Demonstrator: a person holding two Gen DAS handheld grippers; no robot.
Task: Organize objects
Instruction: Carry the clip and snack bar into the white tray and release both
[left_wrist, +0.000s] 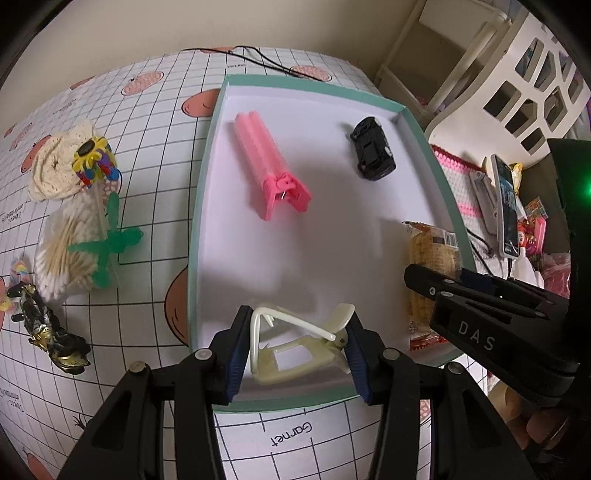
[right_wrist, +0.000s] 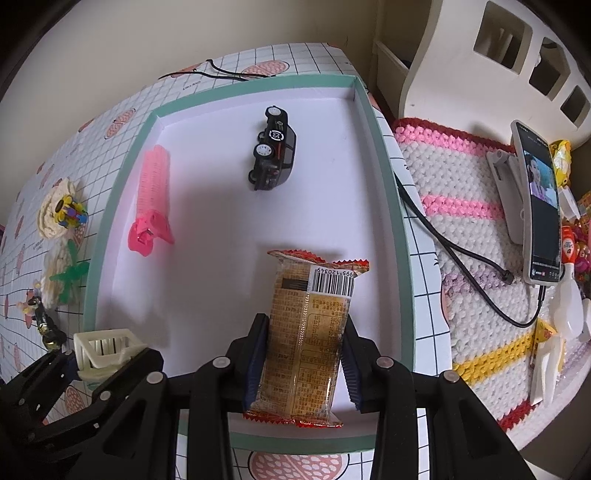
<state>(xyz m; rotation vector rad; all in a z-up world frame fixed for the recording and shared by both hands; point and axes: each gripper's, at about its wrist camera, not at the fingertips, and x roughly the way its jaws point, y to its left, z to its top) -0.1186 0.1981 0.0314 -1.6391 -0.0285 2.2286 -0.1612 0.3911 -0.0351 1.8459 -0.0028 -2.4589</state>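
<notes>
A green-rimmed white tray (left_wrist: 207, 155) (right_wrist: 388, 177) lies on the checked tablecloth. In it are a pink hair clip (left_wrist: 269, 166) (right_wrist: 153, 199) and a black toy car (left_wrist: 373, 147) (right_wrist: 273, 151). My left gripper (left_wrist: 295, 354) is shut on a cream hair clip (left_wrist: 295, 347) (right_wrist: 99, 350) over the tray's near edge. My right gripper (right_wrist: 304, 362) is shut on a brown snack packet (right_wrist: 310, 332) (left_wrist: 428, 266) over the tray's near right part.
Left of the tray lie a crochet doily with a flower toy (left_wrist: 92, 158), a pack of cotton swabs (left_wrist: 70, 243), a green propeller toy (left_wrist: 110, 240) and a black-gold figure (left_wrist: 48, 328). A phone on a stand (right_wrist: 539, 206) and its cable (right_wrist: 461, 258) sit on a knitted mat at right.
</notes>
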